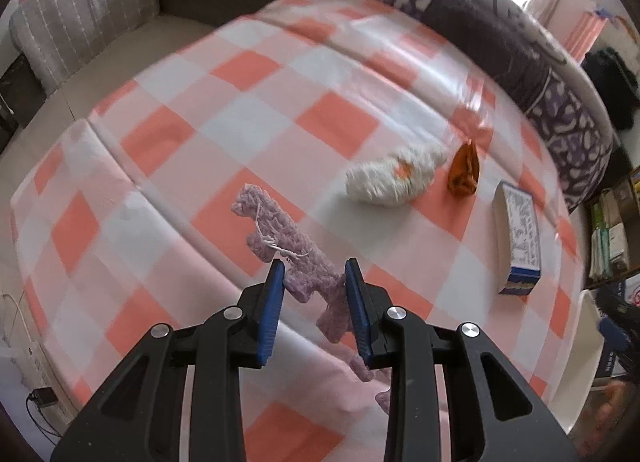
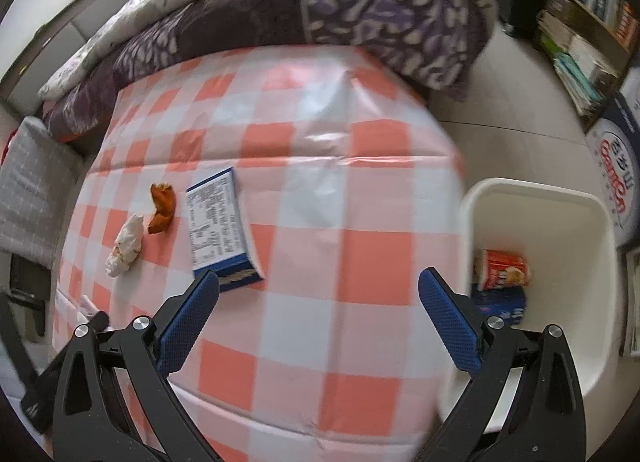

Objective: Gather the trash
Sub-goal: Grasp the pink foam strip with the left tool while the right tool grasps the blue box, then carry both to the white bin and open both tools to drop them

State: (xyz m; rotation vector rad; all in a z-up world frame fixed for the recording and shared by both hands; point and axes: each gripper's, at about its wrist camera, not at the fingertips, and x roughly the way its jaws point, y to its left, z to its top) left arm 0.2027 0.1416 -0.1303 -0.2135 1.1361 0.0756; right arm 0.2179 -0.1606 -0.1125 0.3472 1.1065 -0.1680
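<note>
Left tool pinches a crinkled purple strip of paper between its blue pads, the strip sticking out toward 11 o'clock and hanging down below the fingers, above the checked tabletop. At 1 o'clock from it a crumpled white tissue lies on the cloth, an orange peel just beside it at 3 o'clock, and a blue-and-white carton lies flat farther toward 3 o'clock, near the tabletop's edge.

Right tool hangs over the tabletop with its fingers spread wide and nothing between them. The carton lies at 11 o'clock, just past the left pad. The peel and the tissue sit beyond it toward 10 o'clock. At 3 o'clock a white bin stands beside the tabletop, with a red cup and a blue wrapper inside.
</note>
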